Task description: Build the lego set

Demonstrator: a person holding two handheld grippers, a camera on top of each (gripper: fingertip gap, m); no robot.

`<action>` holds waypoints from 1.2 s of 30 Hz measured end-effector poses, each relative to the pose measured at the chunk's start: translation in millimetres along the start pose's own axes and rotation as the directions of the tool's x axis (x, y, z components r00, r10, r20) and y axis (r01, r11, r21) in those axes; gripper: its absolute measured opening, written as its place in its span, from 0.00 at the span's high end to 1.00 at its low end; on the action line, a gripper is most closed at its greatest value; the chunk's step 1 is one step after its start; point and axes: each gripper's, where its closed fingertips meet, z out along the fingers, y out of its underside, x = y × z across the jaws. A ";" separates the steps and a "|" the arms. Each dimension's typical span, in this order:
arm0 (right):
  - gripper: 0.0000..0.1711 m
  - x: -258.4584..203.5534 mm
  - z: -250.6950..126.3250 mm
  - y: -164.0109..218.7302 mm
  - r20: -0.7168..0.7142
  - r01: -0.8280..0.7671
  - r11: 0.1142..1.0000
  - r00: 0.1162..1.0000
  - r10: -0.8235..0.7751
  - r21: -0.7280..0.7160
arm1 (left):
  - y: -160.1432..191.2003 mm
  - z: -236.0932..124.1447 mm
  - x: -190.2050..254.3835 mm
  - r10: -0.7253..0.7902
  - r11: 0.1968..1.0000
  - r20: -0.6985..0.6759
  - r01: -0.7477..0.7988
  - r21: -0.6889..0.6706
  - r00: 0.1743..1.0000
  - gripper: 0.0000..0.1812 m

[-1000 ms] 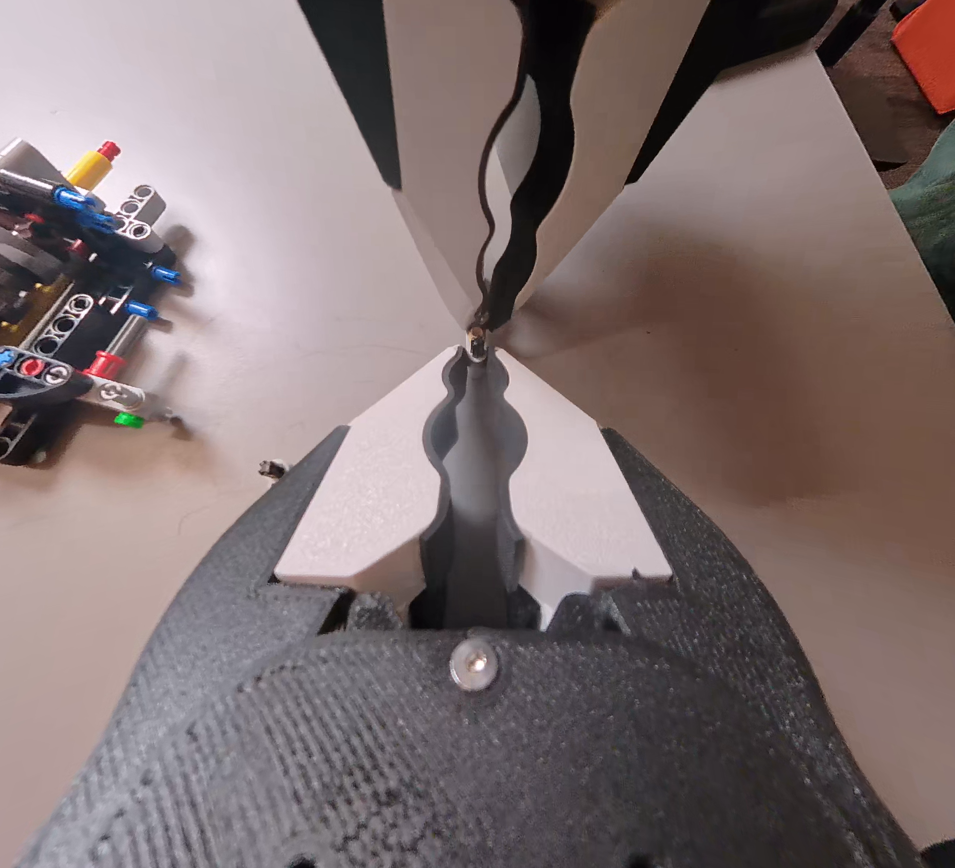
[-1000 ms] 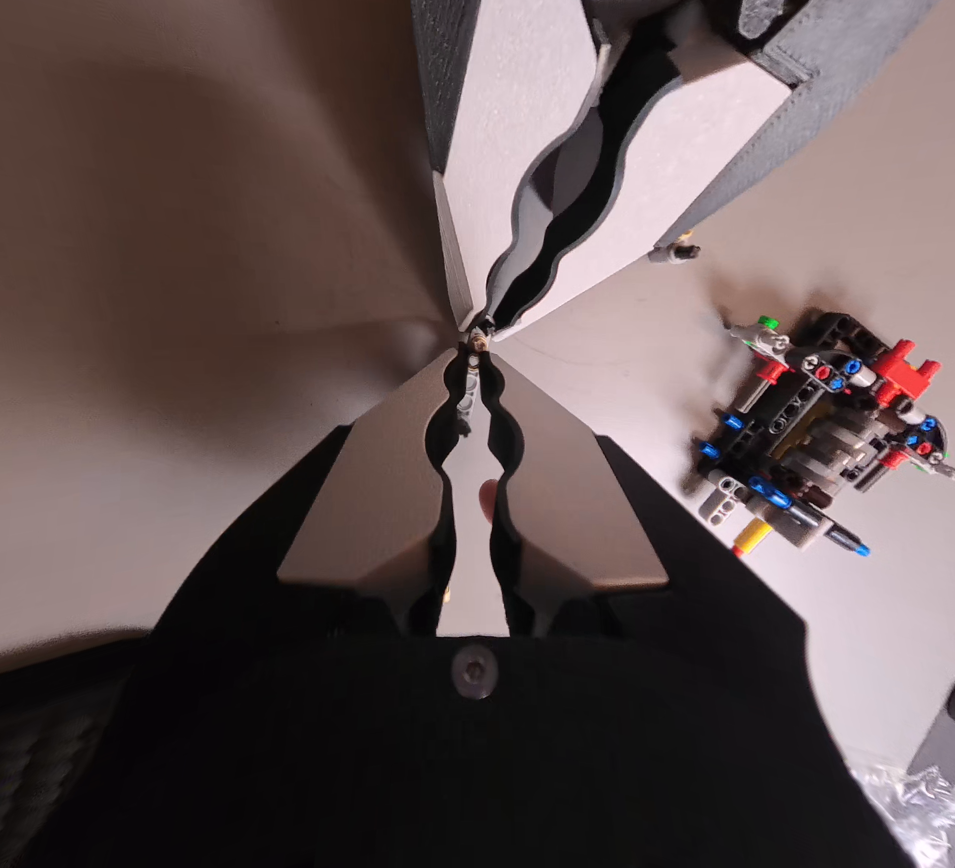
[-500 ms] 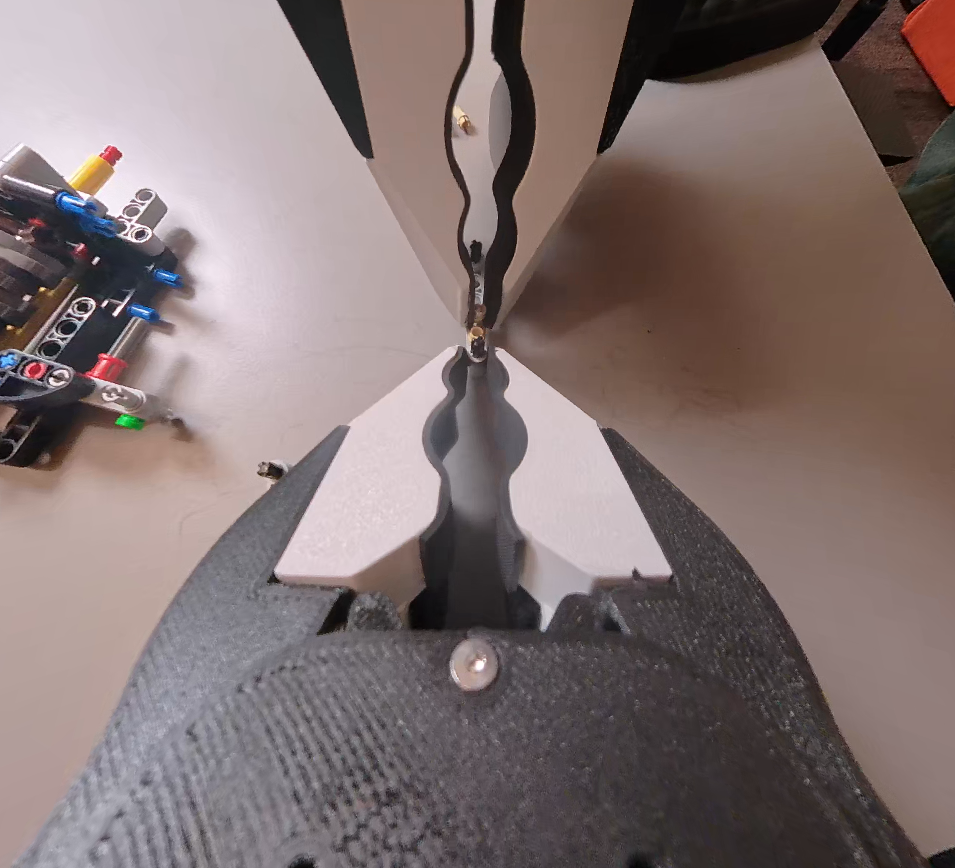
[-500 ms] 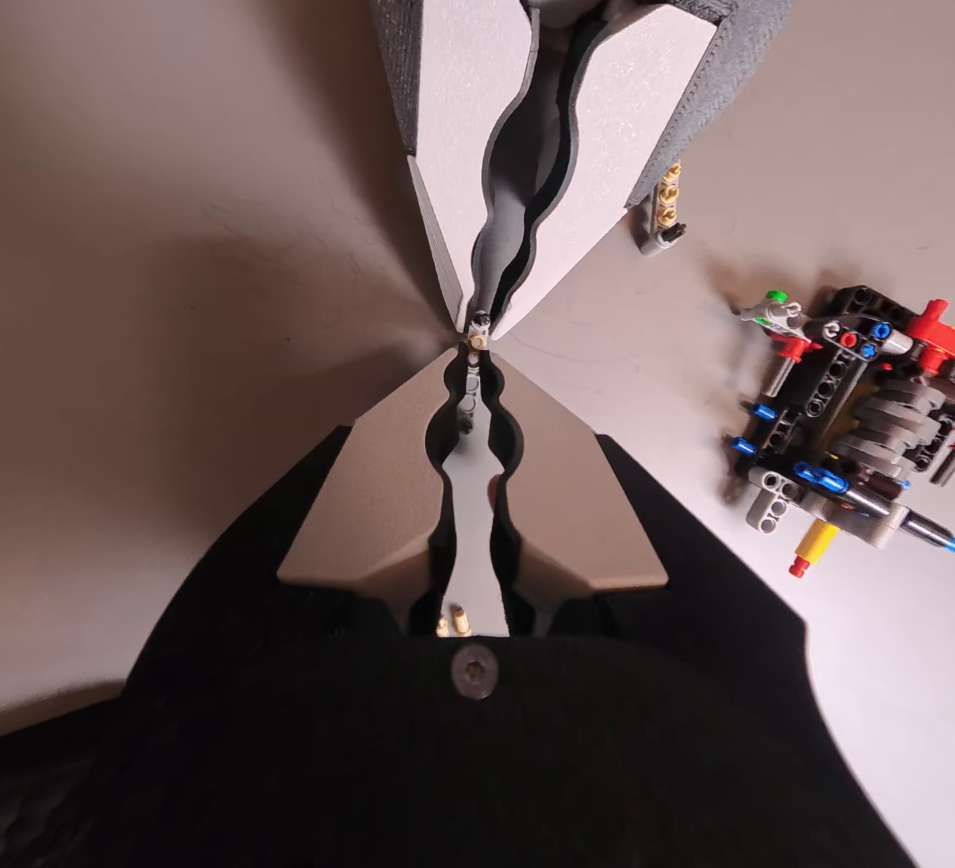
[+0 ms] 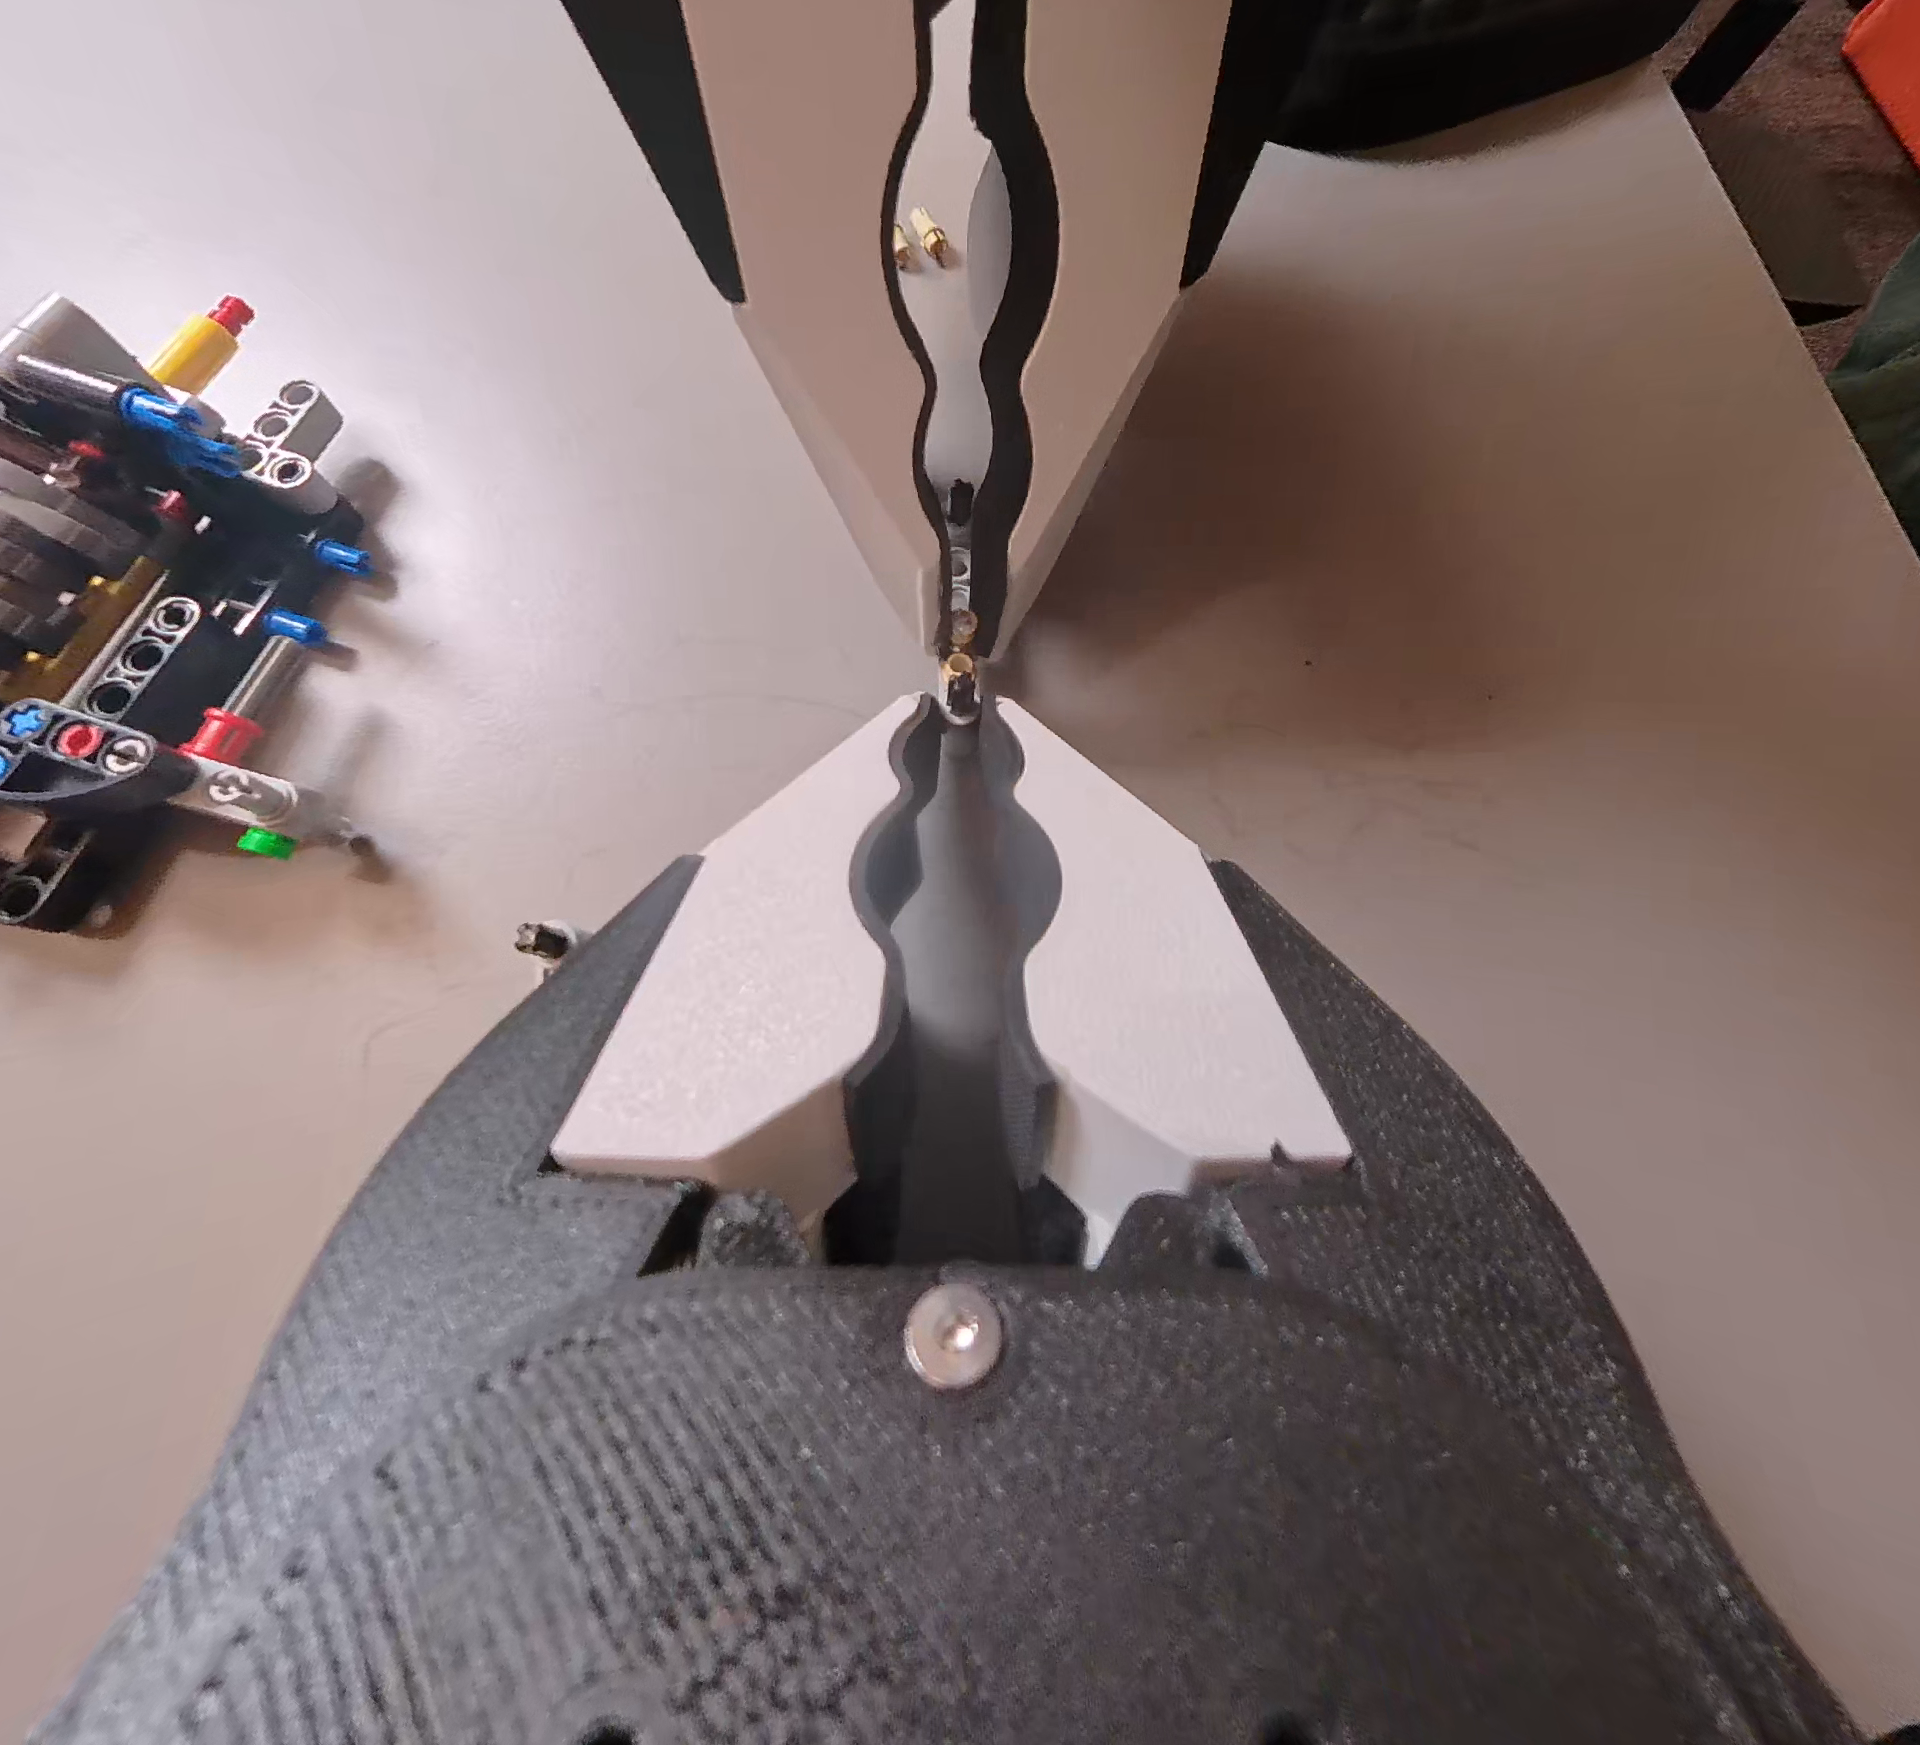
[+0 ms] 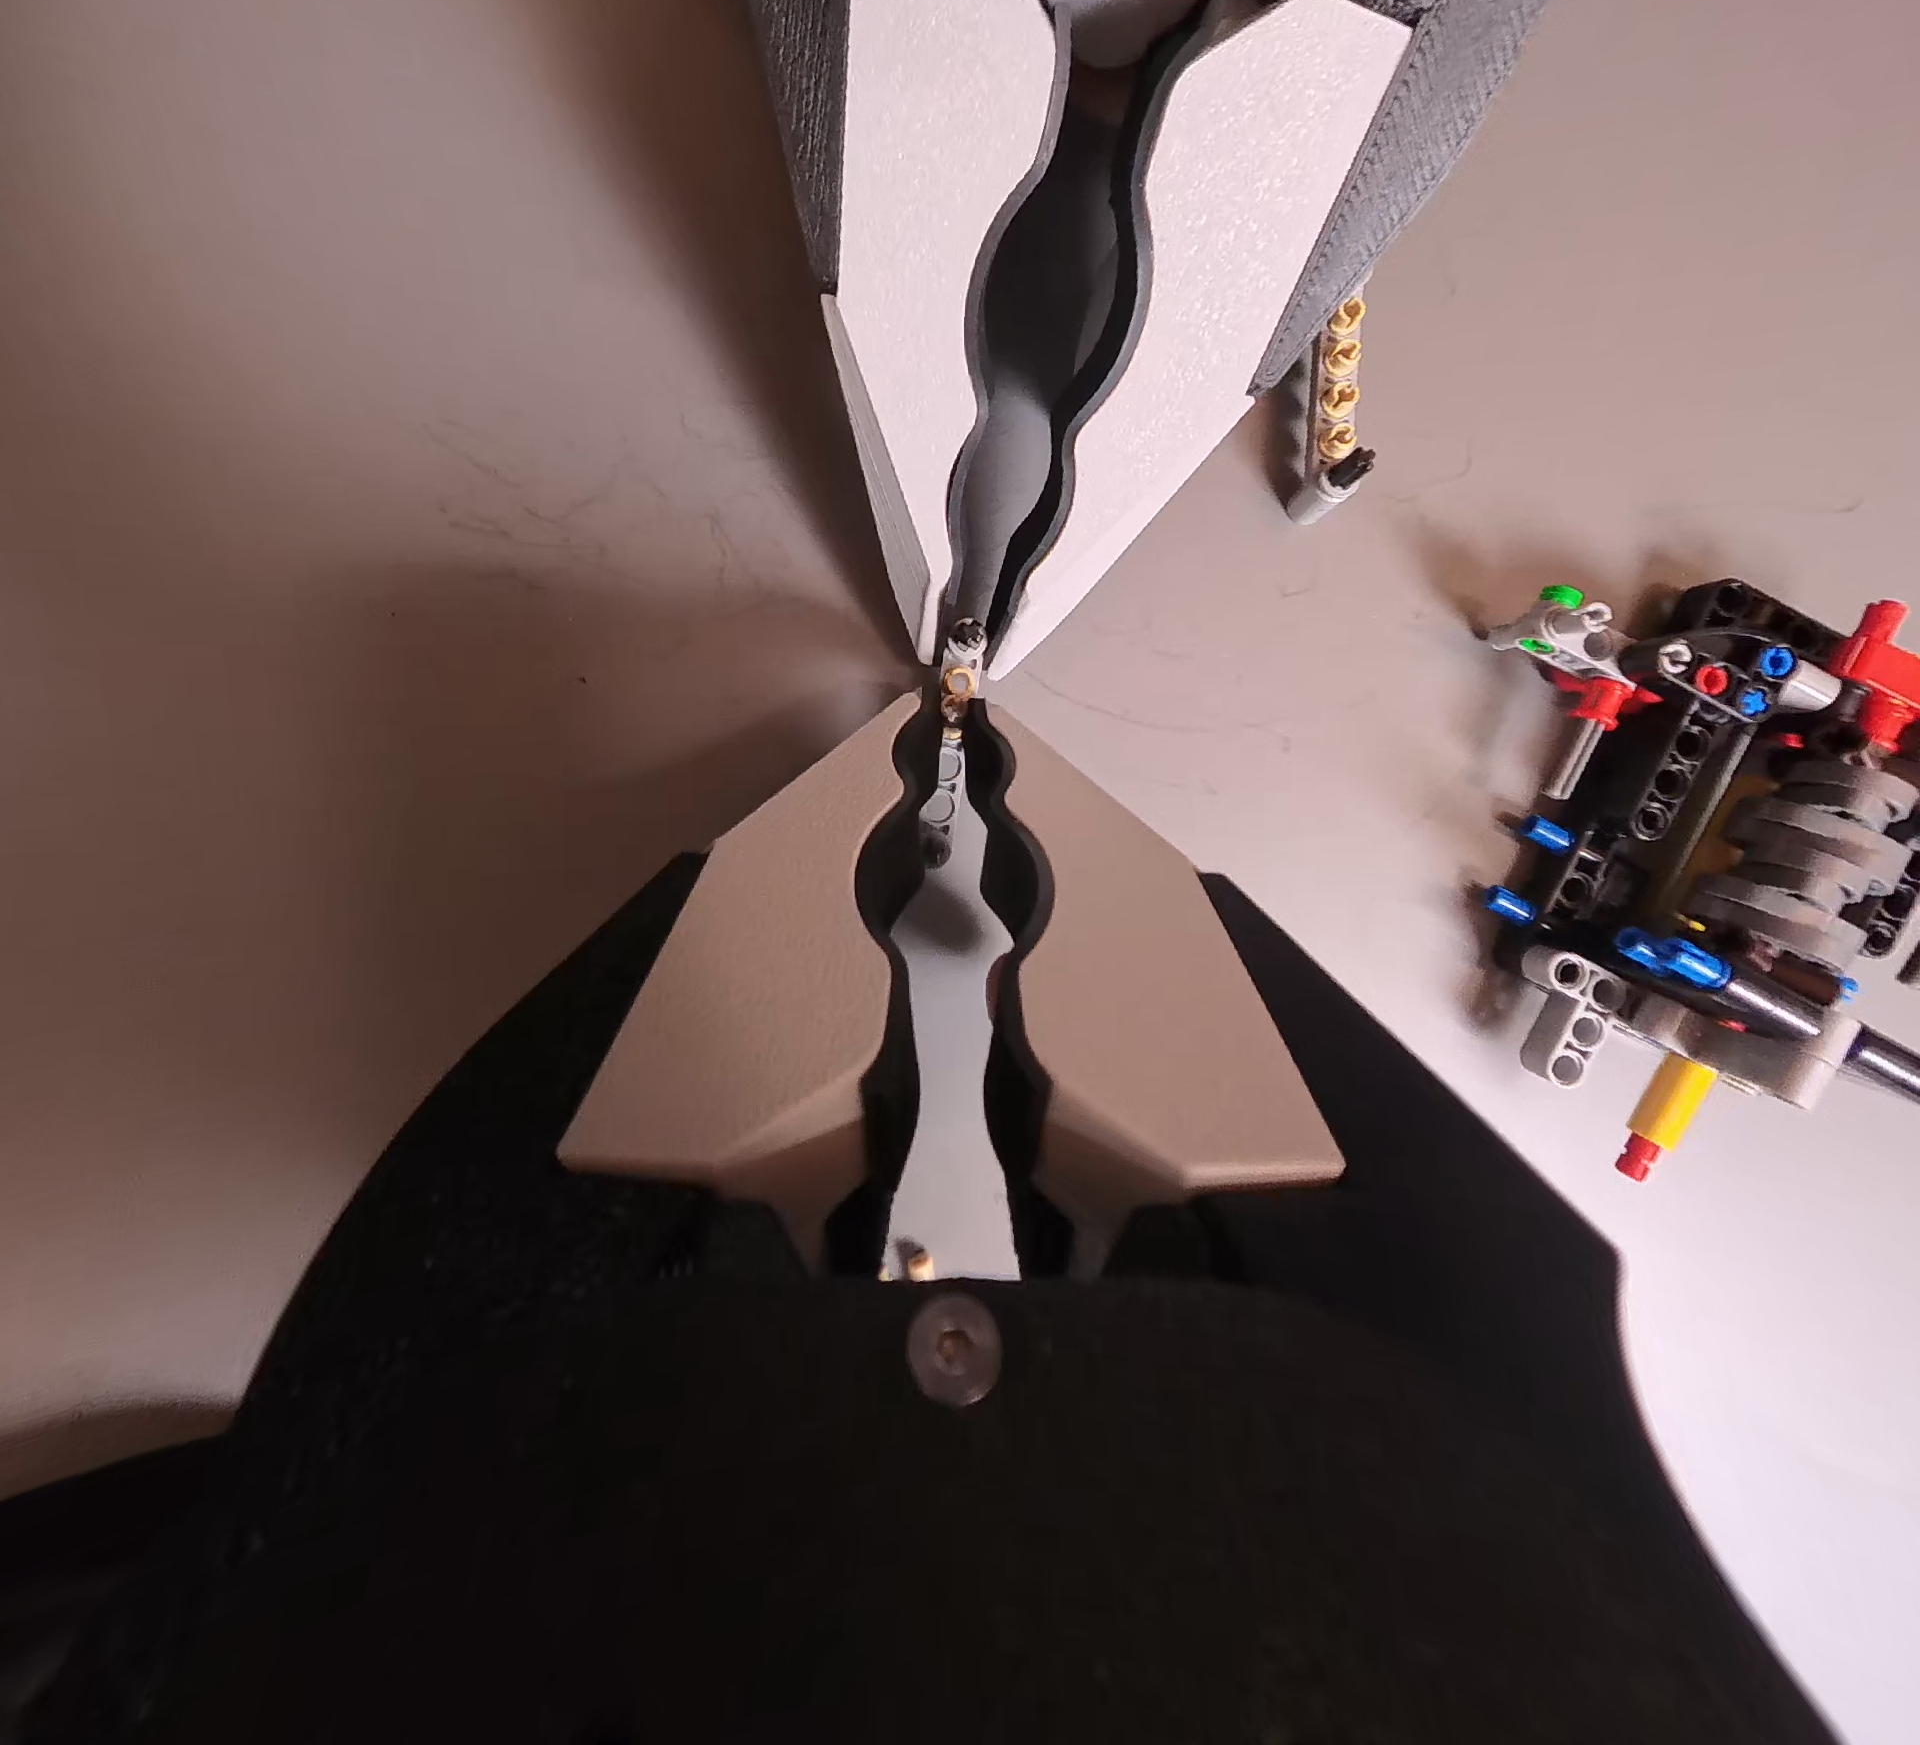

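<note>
Since a second ago the right gripper pinching the grey beam has straightened against the left gripper clamping a tan pin, which might slip sideways and drop onto the table.

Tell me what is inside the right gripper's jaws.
The right gripper is shut on a thin grey beam with round holes; a tan pin sits at its tip, met by the left gripper. The pads hide the beam's edges and its near end.
</note>
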 end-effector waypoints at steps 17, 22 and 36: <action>0.97 -0.6 0.3 -3.0 -0.004 -0.013 1.000 1.000 0.014 0.027 | 0.8 -1.4 0.7 -0.008 1.000 -0.002 0.008 0.002 1.000 0.96; 0.94 1.3 -1.6 -1.0 -0.034 -0.001 1.000 0.999 0.001 0.005 | 1.1 -1.9 1.6 -0.007 1.000 -0.006 0.007 0.002 1.000 0.96; 0.92 -1.2 -6.8 -7.9 -0.047 0.086 0.989 0.995 -0.092 -0.118 | 1.3 -1.9 2.5 -0.008 1.000 -0.012 0.008 0.002 1.000 0.96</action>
